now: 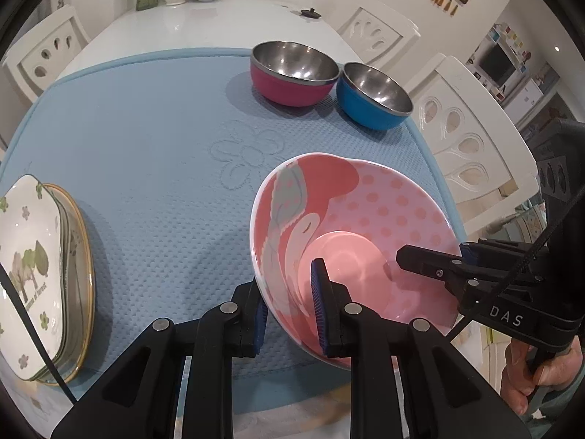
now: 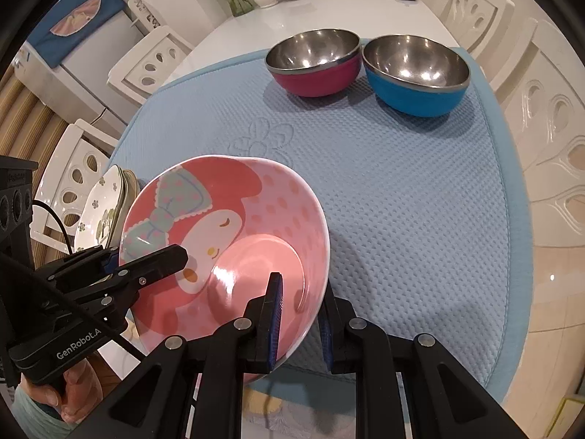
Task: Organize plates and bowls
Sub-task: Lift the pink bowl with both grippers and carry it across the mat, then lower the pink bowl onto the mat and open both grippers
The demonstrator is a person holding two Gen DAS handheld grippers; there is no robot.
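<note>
You see a pink polka-dot bowl [image 2: 256,219] with cartoon face and grey-blue bow, a magenta bowl [image 2: 316,62] and blue bowl [image 2: 416,73] with steel interiors, white tree-and-flower plates [image 1: 33,274], a light-blue dimpled mat [image 1: 146,146].

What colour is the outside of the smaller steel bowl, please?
Blue bowl; clearest in the right wrist view.

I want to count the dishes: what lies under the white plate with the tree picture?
Under the white plate lie more plates, one of them gold-rimmed, on the blue mat. Only their edges show; their number and faces are covered.
</note>
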